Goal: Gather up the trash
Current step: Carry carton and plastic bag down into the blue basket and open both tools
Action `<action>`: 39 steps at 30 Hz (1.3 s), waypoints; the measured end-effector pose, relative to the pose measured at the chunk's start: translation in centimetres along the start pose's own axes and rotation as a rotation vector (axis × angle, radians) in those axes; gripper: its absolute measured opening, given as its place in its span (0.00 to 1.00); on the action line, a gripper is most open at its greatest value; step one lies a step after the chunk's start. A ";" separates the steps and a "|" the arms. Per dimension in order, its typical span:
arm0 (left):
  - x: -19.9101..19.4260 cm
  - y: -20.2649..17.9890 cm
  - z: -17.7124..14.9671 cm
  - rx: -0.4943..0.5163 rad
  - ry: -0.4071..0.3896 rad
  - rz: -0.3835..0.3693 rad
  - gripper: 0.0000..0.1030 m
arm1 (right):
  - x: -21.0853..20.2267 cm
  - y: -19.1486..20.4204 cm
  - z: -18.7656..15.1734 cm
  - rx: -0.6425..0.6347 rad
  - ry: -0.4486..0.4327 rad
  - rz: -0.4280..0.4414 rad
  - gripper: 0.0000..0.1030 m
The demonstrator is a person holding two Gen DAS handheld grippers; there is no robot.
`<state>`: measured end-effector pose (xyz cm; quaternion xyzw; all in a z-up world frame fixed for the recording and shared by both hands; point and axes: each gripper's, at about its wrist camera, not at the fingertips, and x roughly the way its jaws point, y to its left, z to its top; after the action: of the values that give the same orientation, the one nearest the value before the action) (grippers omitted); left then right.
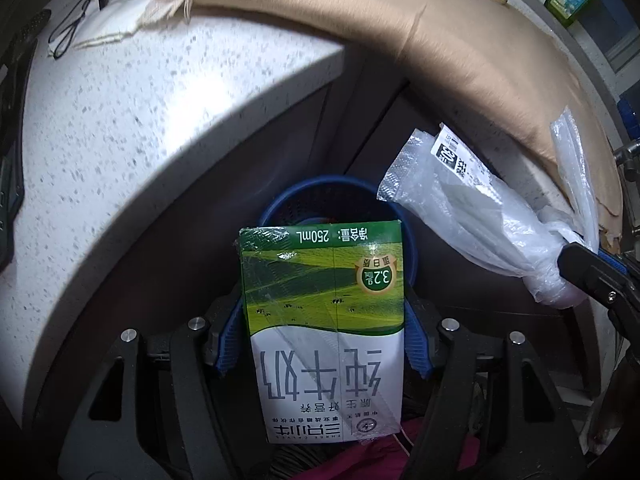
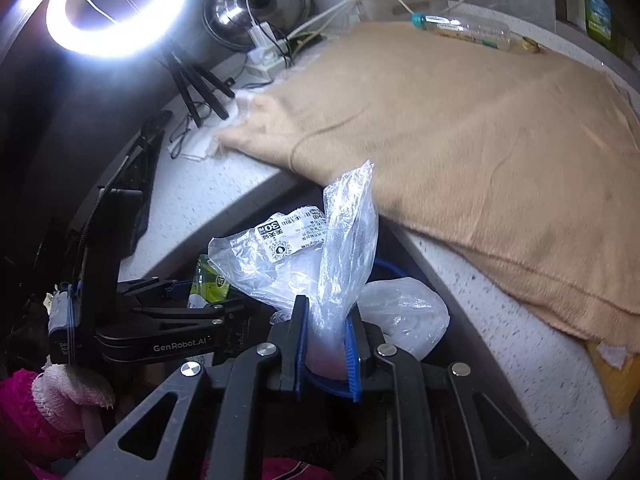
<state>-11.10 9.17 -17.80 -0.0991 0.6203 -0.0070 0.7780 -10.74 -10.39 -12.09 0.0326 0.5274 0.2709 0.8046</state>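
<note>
While the left gripper (image 1: 324,316) clamps the stiff, light milk carton (image 1: 324,304) by its sides above the blue bin (image 1: 280,208), the right gripper (image 2: 326,344) pinches a soft, slippery plastic bag (image 2: 320,256) at its gathered neck.

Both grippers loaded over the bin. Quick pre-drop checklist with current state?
1. Left gripper clamped on the milk carton: ok.
2. Right gripper pinching the clear plastic bag: ok.
3. Carton lined up over the blue bin: ok, the bin's mouth sits just beyond its far end.
4. Bag over the bin: cannot tell; it hangs near the rim, by the counter edge.
5. Room inside the bin: cannot tell, the carton hides most of it.
6. Tan cloth clear of the drop path: ok, it lies on the counter.
</note>
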 end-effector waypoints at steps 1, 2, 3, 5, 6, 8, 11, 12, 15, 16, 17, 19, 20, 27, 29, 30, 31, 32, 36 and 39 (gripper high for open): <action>0.5 0.1 -0.1 -0.005 0.011 0.002 0.65 | 0.4 -0.1 -0.2 0.009 0.008 -0.001 0.15; 0.9 0.2 -0.2 -0.011 0.019 0.002 0.65 | 0.7 -0.2 -0.3 0.016 0.015 -0.002 0.15; 1.3 0.3 -0.3 -0.016 0.029 0.000 0.65 | 1.1 -0.3 -0.5 0.021 0.021 -0.008 0.15; 2.1 0.5 -0.4 -0.018 0.043 0.003 0.65 | 1.9 -0.5 -0.7 0.023 0.033 -0.025 0.15; 2.5 0.5 -0.5 -0.016 0.049 0.008 0.65 | 2.2 -0.6 -0.8 0.025 0.038 -0.028 0.15; 3.2 0.6 -0.6 -0.012 0.059 0.016 0.65 | 2.9 -0.9 -1.0 0.035 0.053 -0.032 0.15; 4.0 0.7 -0.4 -0.019 0.073 0.017 0.65 | 3.8 -1.2 -1.0 0.034 0.064 -0.050 0.15; 4.3 0.8 -0.3 -0.023 0.076 0.020 0.65 | 4.1 -1.3 -1.1 0.036 0.068 -0.057 0.15; 5.0 1.0 0.0 -0.031 0.083 0.026 0.65 | 4.9 -1.5 -1.0 0.042 0.077 -0.070 0.15; 5.2 1.1 0.0 -0.032 0.084 0.027 0.65 | 5.2 -1.6 -1.0 0.045 0.079 -0.073 0.15; 5.4 1.1 0.0 -0.034 0.086 0.028 0.65 | 5.5 -1.6 -1.0 0.046 0.081 -0.074 0.15; 5.8 1.0 0.5 -0.037 0.093 0.030 0.65 | 5.9 -1.5 -1.0 0.045 0.084 -0.079 0.15; 6.0 1.0 0.8 -0.037 0.095 0.031 0.66 | 6.0 -1.6 -1.1 0.044 0.085 -0.081 0.15; 6.3 0.7 1.0 -0.036 0.101 0.047 0.66 | 7.3 -1.4 -1.1 0.046 0.097 -0.096 0.15; 6.0 0.7 1.1 -0.035 0.091 0.052 0.66 | 7.5 -1.5 -1.0 0.047 0.098 -0.099 0.16; 5.9 0.6 1.1 -0.032 0.087 0.055 0.66 | 7.6 -1.4 -0.9 0.048 0.098 -0.100 0.16; 5.9 0.4 1.2 -0.029 0.086 0.056 0.66 | 7.7 -1.4 -0.8 0.048 0.098 -0.101 0.16; 5.9 0.4 1.2 -0.027 0.085 0.054 0.66 | 7.8 -1.3 -0.7 0.045 0.098 -0.101 0.17; 5.6 0.2 1.3 -0.016 0.080 0.061 0.66 | 7.8 -1.0 -0.7 0.025 0.092 -0.103 0.25; 5.3 -0.1 1.3 -0.007 0.072 0.071 0.72 | 7.6 -0.7 -0.6 0.007 0.081 -0.112 0.37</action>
<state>-8.56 8.53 -22.62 -0.0797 0.6512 0.0192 0.7544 -8.73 -7.52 -18.89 -0.0053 0.5616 0.2248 0.7963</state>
